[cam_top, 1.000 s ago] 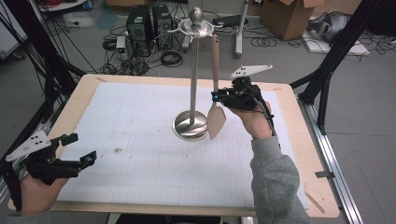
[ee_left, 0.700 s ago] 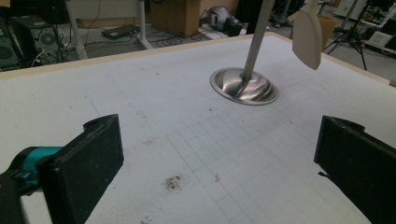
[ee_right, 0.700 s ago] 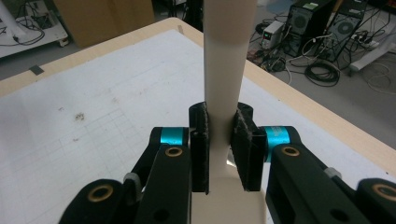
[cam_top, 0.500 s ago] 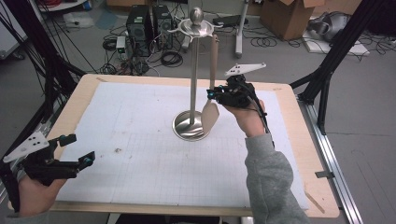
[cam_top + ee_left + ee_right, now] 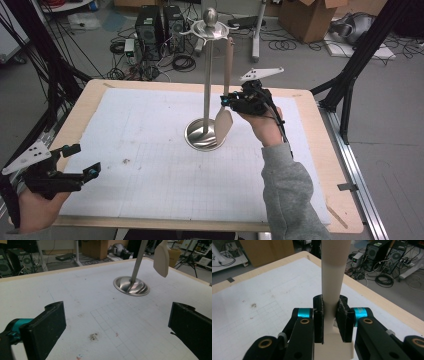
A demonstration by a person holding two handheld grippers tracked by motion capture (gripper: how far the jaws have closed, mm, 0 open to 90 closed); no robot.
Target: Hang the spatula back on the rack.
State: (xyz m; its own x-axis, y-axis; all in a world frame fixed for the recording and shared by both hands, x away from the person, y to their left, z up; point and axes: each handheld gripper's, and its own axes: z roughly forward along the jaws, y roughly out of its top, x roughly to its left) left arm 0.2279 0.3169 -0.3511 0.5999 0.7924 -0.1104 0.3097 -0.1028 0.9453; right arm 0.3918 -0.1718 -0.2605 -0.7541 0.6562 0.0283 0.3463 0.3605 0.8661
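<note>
a person's right gripper (image 5: 231, 104) is clamped on the handle of a beige spatula (image 5: 224, 121), just above its blade, beside a metal utensil stand (image 5: 207, 80) at the middle of the desk (image 5: 310, 107). in the right gripper view the two black jaws press flat against either side of the handle. the spatula's long axis runs nearly upright, blade down just above the stand's round base (image 5: 197, 136), its upper end up at the hook ring (image 5: 210, 31) near the stand's top; whether it sits on a hook cannot be told. the coming move likely turns on that upper end and the ring. the left gripper (image 5: 80, 162) is well apart at the near left corner, jaws spread wide and empty over the white gridded mat (image 5: 140, 150).
</note>
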